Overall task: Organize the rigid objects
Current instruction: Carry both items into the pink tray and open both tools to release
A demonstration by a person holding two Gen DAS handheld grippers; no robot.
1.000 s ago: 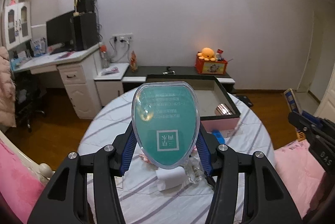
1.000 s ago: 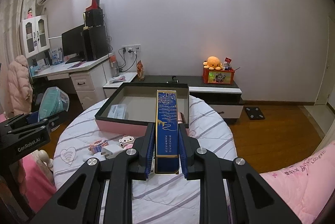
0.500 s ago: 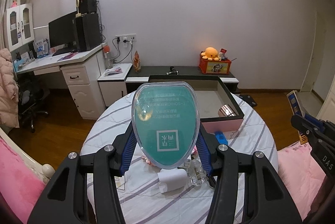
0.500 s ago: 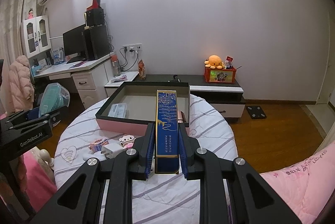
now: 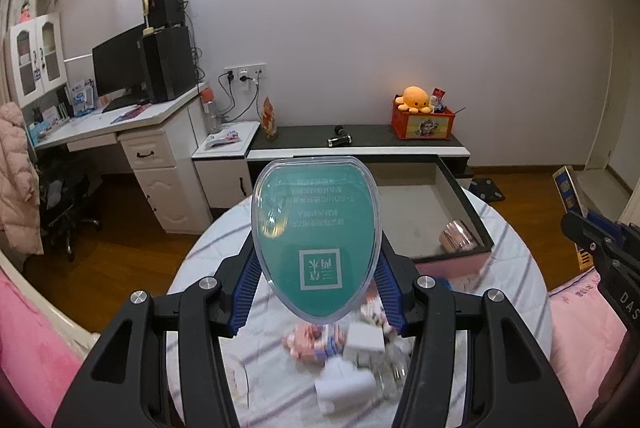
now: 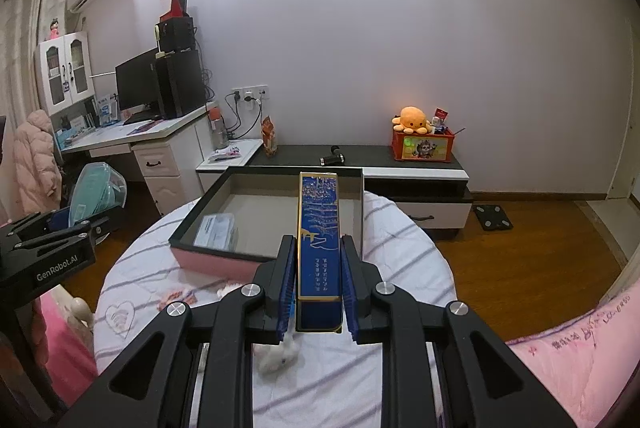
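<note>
blue box (image 6: 319,248) in right claw (image 6: 316,292) — long axis pointing away

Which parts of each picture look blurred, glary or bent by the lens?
Left wrist view: the small items on the table below the tongs are smeared by motion blur; the clear teal case stays sharp but carries a glare patch. Right wrist view: the blue box is crisp, a ceiling light blows out the top, and the white plush is soft. Both views bow walls fisheye-style, with dark corners.

Teal oval case (image 5: 316,240) upright (clear-rimmed); long blue box (image 6: 319,232) lengthwise, both aloft
</note>
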